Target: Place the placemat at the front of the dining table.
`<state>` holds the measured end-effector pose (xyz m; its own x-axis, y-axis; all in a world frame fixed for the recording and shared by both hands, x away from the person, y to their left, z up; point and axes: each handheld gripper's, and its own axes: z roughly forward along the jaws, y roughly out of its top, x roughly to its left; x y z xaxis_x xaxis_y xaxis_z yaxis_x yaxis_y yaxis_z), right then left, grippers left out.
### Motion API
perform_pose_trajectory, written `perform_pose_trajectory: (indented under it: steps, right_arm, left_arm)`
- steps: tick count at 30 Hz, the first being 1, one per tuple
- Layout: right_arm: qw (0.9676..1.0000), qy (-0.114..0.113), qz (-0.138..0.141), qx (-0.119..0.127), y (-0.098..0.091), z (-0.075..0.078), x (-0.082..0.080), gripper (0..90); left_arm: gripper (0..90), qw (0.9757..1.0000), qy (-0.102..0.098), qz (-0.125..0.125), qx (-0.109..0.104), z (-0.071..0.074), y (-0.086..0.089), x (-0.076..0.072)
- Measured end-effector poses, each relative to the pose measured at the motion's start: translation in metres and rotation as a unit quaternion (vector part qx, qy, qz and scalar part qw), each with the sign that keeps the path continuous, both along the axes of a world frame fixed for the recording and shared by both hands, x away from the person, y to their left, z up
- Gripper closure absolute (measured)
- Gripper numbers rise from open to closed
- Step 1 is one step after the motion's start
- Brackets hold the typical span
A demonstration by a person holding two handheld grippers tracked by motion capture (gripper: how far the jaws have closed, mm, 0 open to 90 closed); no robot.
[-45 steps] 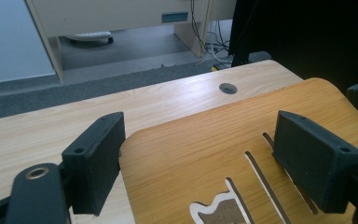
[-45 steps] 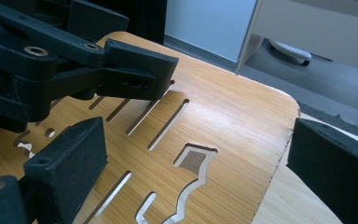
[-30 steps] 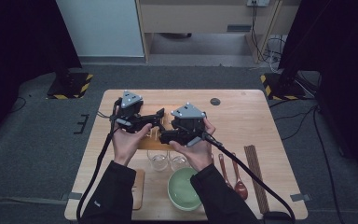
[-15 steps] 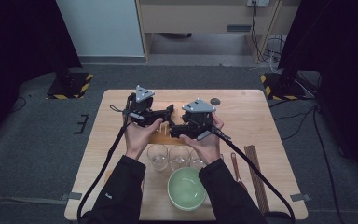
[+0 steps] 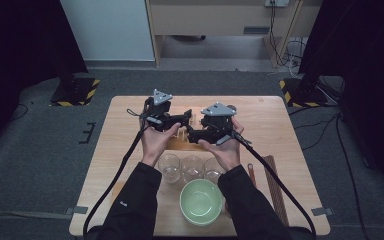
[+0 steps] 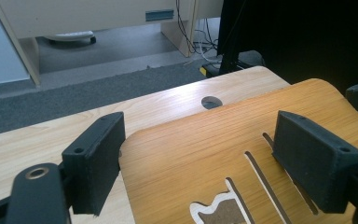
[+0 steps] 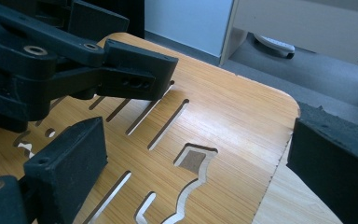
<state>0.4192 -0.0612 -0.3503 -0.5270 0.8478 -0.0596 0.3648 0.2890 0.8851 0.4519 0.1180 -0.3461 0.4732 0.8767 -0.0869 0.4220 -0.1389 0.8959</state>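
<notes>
Board (image 6: pixel 205 154), a flat bamboo piece with rounded corners, long slots and a shaped cut-out, sits near the centre of the counter (image 5: pixel 280 150), a little toward 12 o'clock, under both hands. It lies flat, slotted face up. As far as the hands let me judge in the high view, its long axis runs from 9 to 3 o'clock. In the same view its slots seem to cross that axis, pointing toward 12. The left gripper (image 5: pixel 186 119) comes at the board from 9 o'clock and the right gripper (image 5: pixel 194 136) from 3, so the two meet over it nose to nose. Taking a wide, thin sheet at two opposite ends would keep it level and stop it from swinging, which is probably why both hands are used. On each gripper the jaws stand wide apart and straddle a corner. One jaw is at or just past the board's edge and the other is over its top face. Whether the jaws actually pinch the wood or only rest on it I cannot tell. Three glasses (image 5: pixel 191 166) stand in a row at 6 o'clock from the board, with a green bowl (image 5: pixel 201 201) beyond them at 6 by the counter's near edge. Chopsticks (image 5: pixel 275 185) lie at about 4 o'clock. These things crowd the near side, which would explain why the board is handled on the open far half.
</notes>
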Motion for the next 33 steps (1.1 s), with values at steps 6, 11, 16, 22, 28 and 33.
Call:
perform_pose_trajectory:
  steps: [6, 11, 16, 22, 28, 33]
  right_arm:
    - [1.0, 0.006, -0.002, 0.003, -0.005, -0.006, 0.008, 5.0]
    - [0.9999, 0.01, 0.0, 0.005, -0.008, -0.012, 0.015, 5.0]
    - [0.9999, 0.008, 0.004, 0.005, -0.011, -0.017, 0.021, 5.0]
    - [0.9999, 0.009, 0.004, 0.002, -0.016, -0.023, 0.029, 5.0]
    - [0.9999, 0.01, 0.005, 0.006, -0.022, -0.03, 0.038, 5.0]
    - [0.9999, 0.012, 0.006, -0.002, -0.023, -0.036, 0.042, 5.1]
  left_arm:
    - [17.5, 1.0, 0.002, 0.001, 0.007, -0.005, -0.006, 0.008]
    - [17.4, 1.0, 0.008, 0.002, 0.005, -0.012, -0.008, 0.015]
    - [17.4, 0.9999, 0.009, 0.005, 0.005, -0.016, -0.01, 0.02]
    - [17.4, 0.9999, 0.011, 0.004, 0.0, -0.024, -0.015, 0.028]
    - [17.4, 0.9999, 0.009, 0.006, 0.001, -0.031, -0.021, 0.035]
    - [17.4, 0.9999, 0.014, 0.007, 0.001, -0.037, -0.022, 0.04]
